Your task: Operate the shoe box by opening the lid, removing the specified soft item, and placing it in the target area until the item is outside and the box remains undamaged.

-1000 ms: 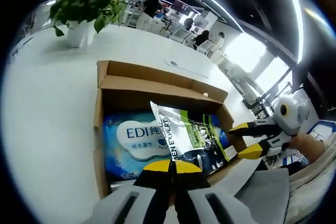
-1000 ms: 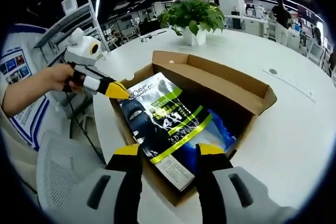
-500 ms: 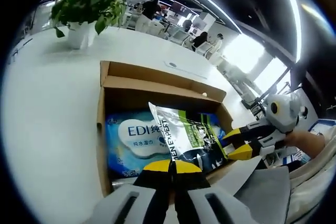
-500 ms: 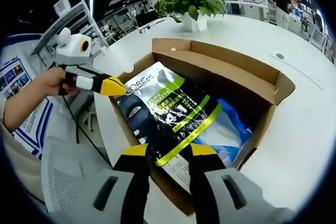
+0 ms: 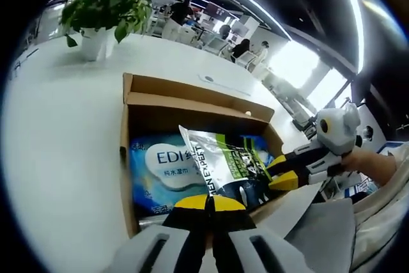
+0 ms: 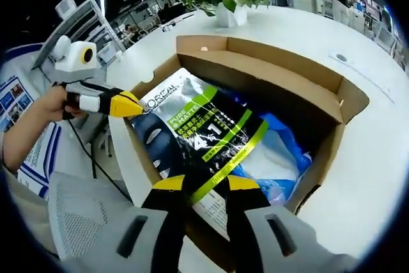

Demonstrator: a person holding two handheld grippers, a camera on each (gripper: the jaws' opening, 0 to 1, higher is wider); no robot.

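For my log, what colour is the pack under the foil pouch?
Blue pack, white label; left gripper view.

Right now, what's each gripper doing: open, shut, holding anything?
Left gripper: shut, at the near edge of the black-and-green pouch; whether it pinches it cannot be told.
Right gripper: open, jaws either side of the pouch's edge.

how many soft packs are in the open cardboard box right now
2. A black and green pouch lies tilted on top, near the box's front. A blue wipes pack lies flat beneath it. More could be hidden underneath.
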